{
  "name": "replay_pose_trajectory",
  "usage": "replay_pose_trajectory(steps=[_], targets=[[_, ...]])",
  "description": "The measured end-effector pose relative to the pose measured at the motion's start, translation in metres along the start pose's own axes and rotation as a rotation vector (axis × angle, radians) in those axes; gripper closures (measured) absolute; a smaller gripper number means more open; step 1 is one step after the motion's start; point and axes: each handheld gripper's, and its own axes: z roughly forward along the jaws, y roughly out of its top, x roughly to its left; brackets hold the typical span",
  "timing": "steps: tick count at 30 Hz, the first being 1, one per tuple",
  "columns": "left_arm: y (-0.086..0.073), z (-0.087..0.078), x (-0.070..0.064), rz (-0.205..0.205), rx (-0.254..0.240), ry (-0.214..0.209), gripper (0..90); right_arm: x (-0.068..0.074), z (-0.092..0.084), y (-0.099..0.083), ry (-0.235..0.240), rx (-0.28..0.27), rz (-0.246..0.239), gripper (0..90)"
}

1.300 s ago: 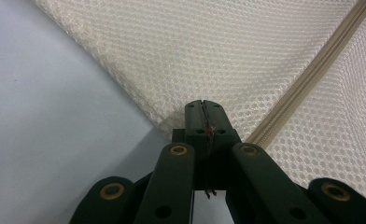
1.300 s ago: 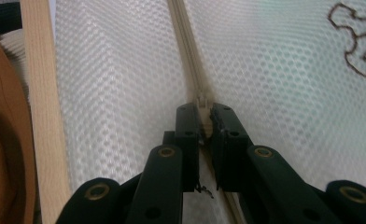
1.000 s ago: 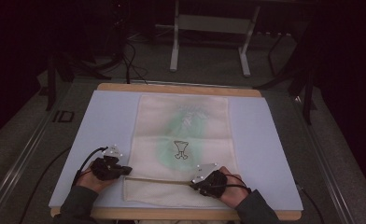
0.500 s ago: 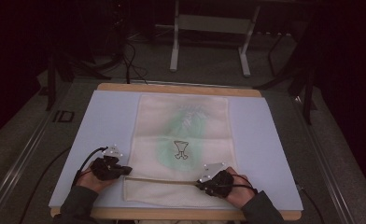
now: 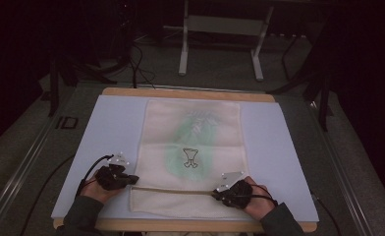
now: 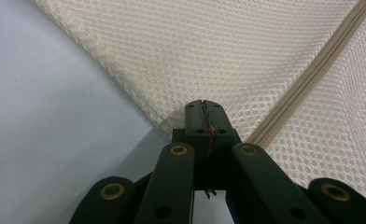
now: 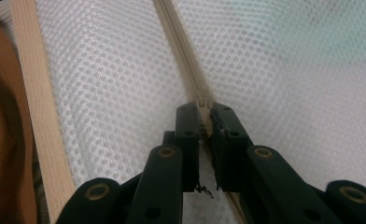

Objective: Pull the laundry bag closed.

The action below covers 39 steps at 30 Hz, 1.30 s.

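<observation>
A cream mesh bag lies flat on the pale blue board, and something green with a dark print shows through it. A beige zipper runs across its near end. My left gripper is shut on the bag's left edge by the zipper's end, its jaws pressed together on the mesh. My right gripper sits on the zipper line toward the right, its jaws shut on the small zipper pull.
The board rests on a wooden table, whose edge shows at the back and along the front. Behind the table stand the white legs of a metal frame and dark cables on the floor. Bare board lies on both sides of the bag.
My right gripper has slid to the right along the zipper line. The left gripper has stayed where it was, on the bag's left edge.
</observation>
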Motion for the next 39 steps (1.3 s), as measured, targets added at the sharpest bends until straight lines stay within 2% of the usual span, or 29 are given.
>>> replay_pose_trajectory(steps=[20,39], targets=[[0.000,0.000,-0.001,0.005,0.002,0.006,90.0,-0.005,-0.014,-0.015,-0.020,0.022,0.031,82.3],[0.000,0.000,-0.001,0.007,0.003,0.006,90.0,-0.014,-0.029,-0.036,-0.037,0.021,0.085,82.2]])
